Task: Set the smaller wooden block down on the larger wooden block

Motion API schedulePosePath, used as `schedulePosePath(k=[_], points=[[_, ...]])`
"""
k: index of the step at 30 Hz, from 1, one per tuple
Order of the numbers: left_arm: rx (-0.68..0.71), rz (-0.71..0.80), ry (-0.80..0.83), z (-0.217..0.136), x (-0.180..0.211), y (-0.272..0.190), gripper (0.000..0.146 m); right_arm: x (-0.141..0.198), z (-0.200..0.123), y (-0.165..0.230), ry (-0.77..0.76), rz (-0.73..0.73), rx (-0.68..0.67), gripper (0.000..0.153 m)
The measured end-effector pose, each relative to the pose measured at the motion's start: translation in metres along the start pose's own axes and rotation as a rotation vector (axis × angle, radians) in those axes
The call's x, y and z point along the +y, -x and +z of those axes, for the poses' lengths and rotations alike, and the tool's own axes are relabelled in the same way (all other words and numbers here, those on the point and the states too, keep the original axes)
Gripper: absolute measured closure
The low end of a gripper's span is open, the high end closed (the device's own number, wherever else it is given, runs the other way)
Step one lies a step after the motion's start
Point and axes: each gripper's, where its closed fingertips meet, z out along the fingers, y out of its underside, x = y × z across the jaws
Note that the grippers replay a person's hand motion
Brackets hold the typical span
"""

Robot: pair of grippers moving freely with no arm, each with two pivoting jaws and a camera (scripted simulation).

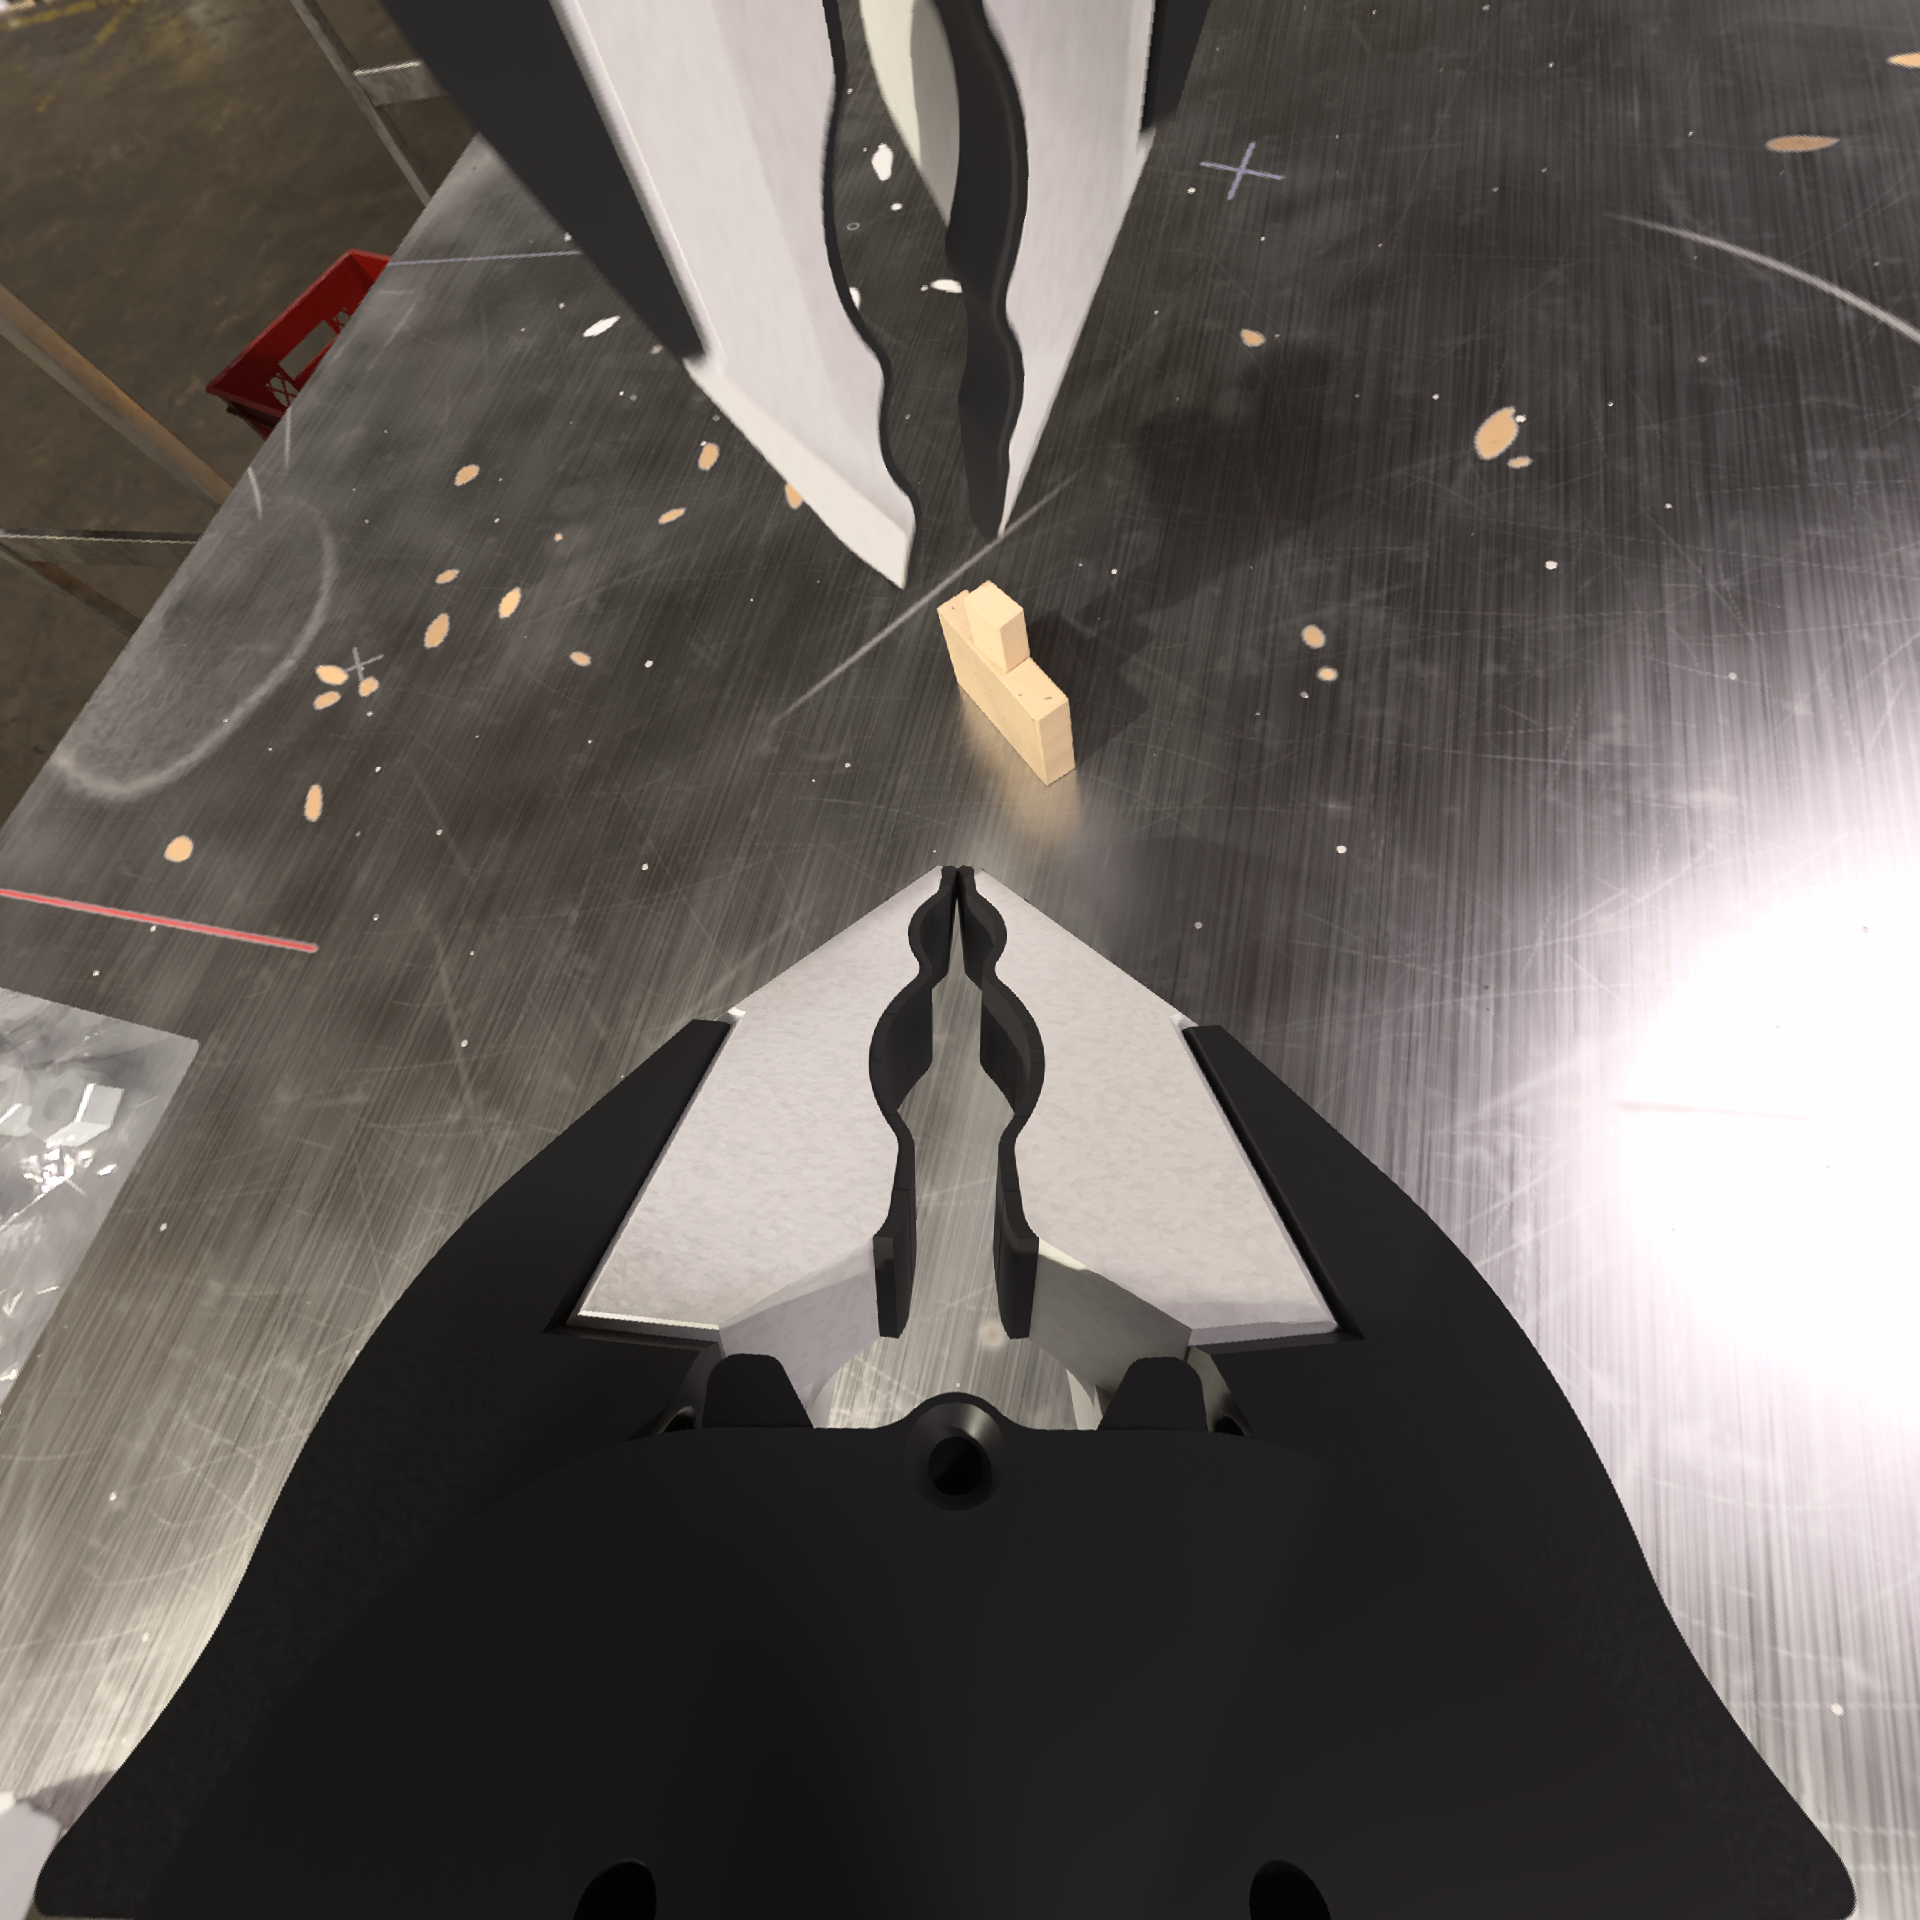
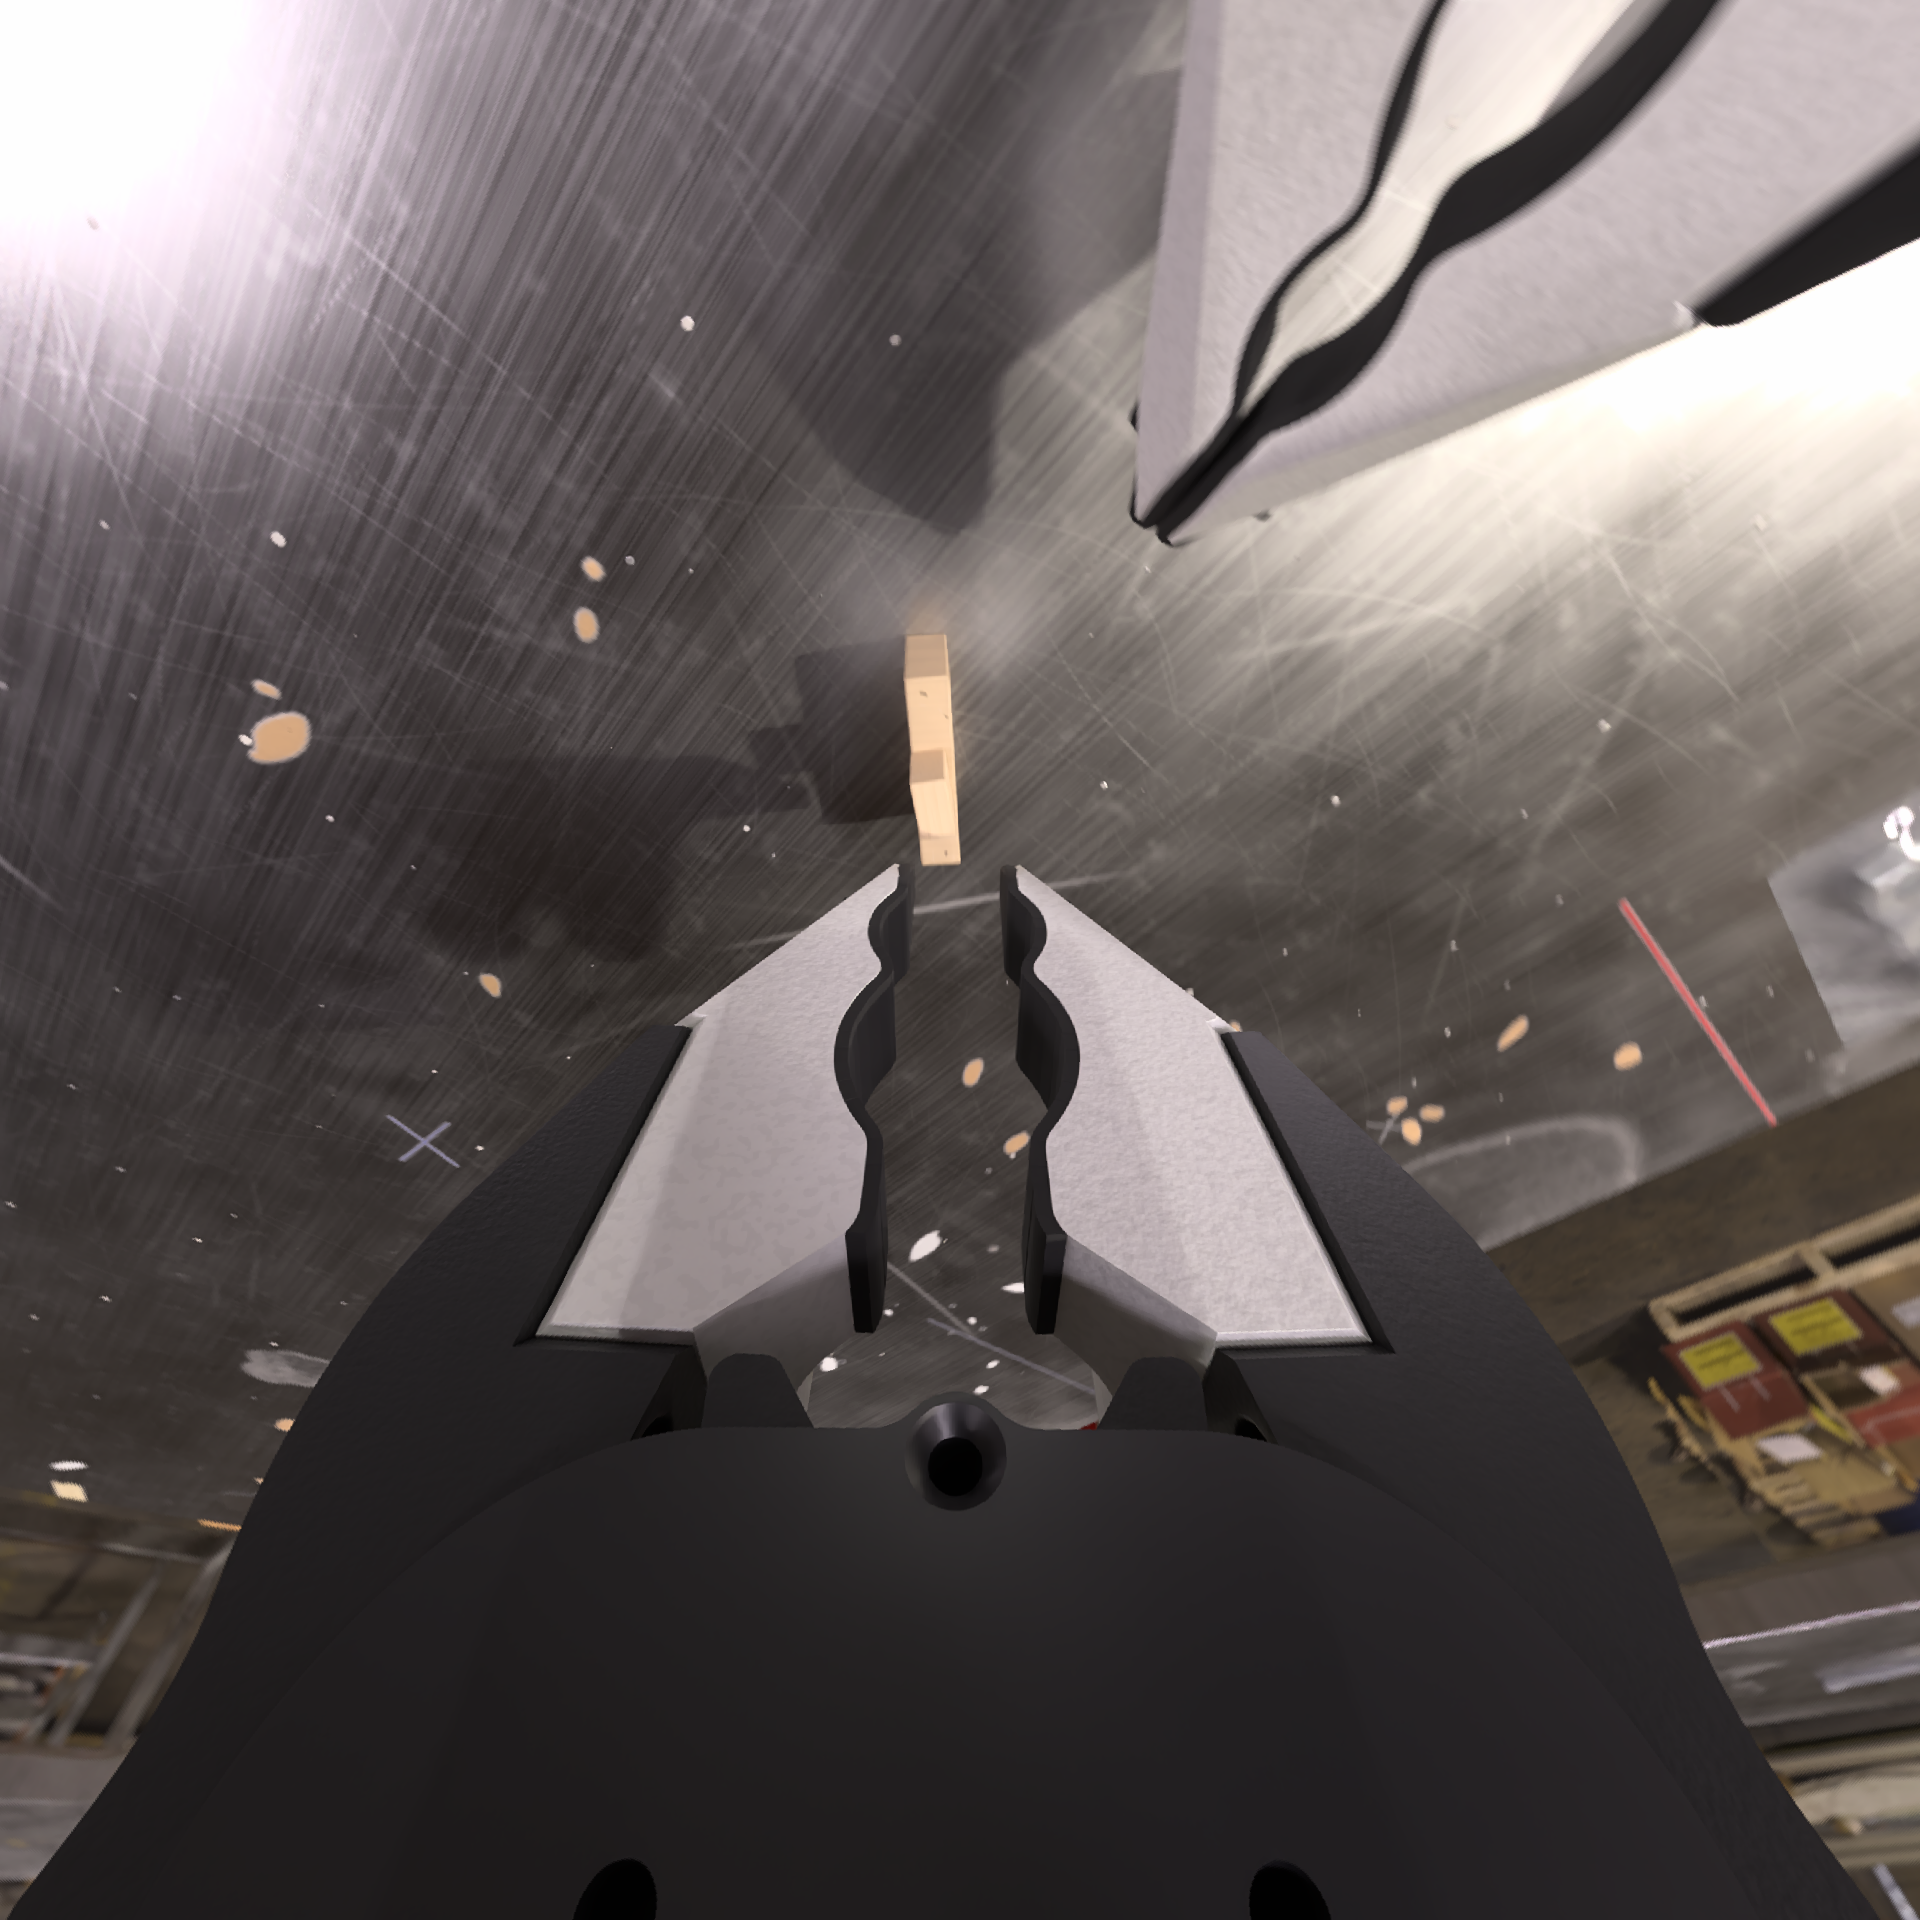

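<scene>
The smaller wooden block (image 1: 995,623) is seen resting on top of the larger wooden block (image 1: 1013,707), at the end of it farther from the left wrist camera. The two blocks are in contact, and the larger one lies flat on the scratched metal table (image 1: 1455,935). In the right wrist view the pair is seen end-on: the smaller block (image 2: 932,767) appears as a short step against the side of the larger block (image 2: 928,717).

The right gripper (image 2: 956,883) is held directly before the near end of the blocks with its jaws parted; nothing is gripped between them and no contact with the wood is visible. In the left wrist view the same gripper (image 1: 951,525) is shown beyond the blocks, tips pointed down near the smaller block but apart from it.

The left gripper (image 1: 956,883) is kept on the near side of the blocks, clear of them, with its fingertips pressed together on nothing. It also appears at upper right of the right wrist view (image 2: 1169,525).

Pale paint spots and chalk marks are scattered over the table. A thin red line (image 1: 156,920) is marked near the table's edge, and a red crate (image 1: 296,348) is visible beyond that edge on the floor.
</scene>
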Motion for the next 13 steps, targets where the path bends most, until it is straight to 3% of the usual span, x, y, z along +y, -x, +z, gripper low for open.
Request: schedulePosePath(k=[3, 7, 13], points=[[-0.002, -0.008, -0.007, -0.002, 0.0, 0.001, 0.146, 0.002, -0.021, 0.0, -0.045, 0.11, 0.061, 0.132], [0.01, -0.026, -0.051, -0.006, -0.006, 0.001, 0.146, -0.006, -0.048, 0.014, -0.294, 0.317, 0.169, 0.129], [0.014, -0.012, -0.106, -0.002, -0.02, -0.005, 0.144, -0.007, -0.05, 0.034, -0.507, 0.573, 0.404, 0.125]])
